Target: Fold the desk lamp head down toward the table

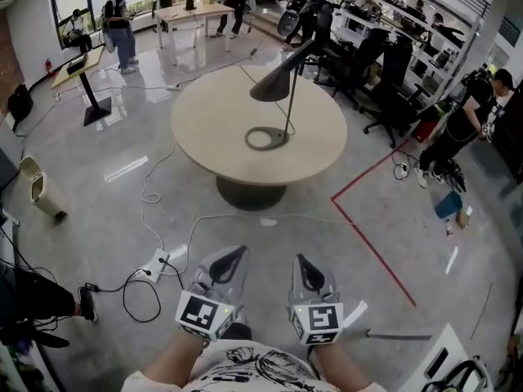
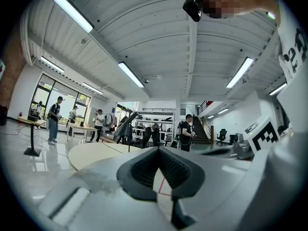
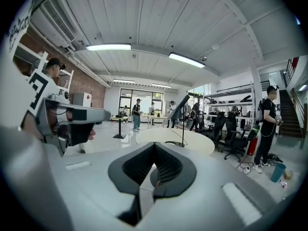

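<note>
**Black lamp stands on the round table, both tools shut and well back**

Black desk lamp (image 1: 274, 84) dead ahead in the head view, standing on the round beige table (image 1: 208, 125). Its ring base (image 1: 265, 139) lies flat on the table top. A thin stem rises from the base, and the cone-shaped lamp head (image 1: 270, 86) is up high, tilted and clear of the table.

Down at the bottom of the head view, the left tool (image 1: 235, 254) and right tool (image 1: 302, 261) sit side by side over the grey floor, well apart from the table. Neither one touches the lamp.

The left gripper view shows the left tool's dark ribbed pads (image 2: 144, 170) meeting at the tip with nothing between them, only floor and a red line showing through. The lamp here is small, off to the left past the jaws. This view alone catches a staircase (image 2: 199, 129) at the back.

The right gripper view shows the right tool closed the same way and empty. The lamp sits almost straight over its jaw tips, and the other tool's body fills the left side.

Only the head view gives the floor: a white power strip (image 1: 155, 264) with its looping cable, and red tape (image 1: 372, 243) running off to the right. A person in black (image 1: 462, 125) stands at the right, and office chairs (image 1: 384, 80) stand behind the table.
</note>
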Demonstrator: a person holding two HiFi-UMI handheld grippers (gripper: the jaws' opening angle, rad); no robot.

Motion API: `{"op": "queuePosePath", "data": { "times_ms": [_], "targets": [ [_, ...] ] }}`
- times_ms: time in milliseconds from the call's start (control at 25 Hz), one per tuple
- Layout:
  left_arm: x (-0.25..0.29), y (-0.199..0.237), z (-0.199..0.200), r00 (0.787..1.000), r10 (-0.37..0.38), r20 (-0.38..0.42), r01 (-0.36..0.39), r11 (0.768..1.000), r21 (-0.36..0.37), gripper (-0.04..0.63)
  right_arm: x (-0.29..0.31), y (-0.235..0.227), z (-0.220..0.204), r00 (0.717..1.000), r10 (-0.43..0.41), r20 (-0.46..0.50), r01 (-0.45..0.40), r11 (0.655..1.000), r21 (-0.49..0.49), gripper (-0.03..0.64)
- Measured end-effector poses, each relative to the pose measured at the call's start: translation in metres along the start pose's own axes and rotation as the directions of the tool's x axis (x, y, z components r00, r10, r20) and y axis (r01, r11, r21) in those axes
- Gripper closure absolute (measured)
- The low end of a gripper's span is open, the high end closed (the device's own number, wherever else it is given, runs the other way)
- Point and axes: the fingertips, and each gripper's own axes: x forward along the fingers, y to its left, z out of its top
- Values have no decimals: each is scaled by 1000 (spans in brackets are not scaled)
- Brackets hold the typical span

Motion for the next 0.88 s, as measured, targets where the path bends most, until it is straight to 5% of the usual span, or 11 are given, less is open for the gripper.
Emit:
{"op": "queuePosePath", "data": {
  "times_ms": [880],
  "targets": [
    [-80,-93,10,998,48,39,-48,999,7,592,-118,29,6,996,73,59,-72,997,-17,607]
  ]
}}
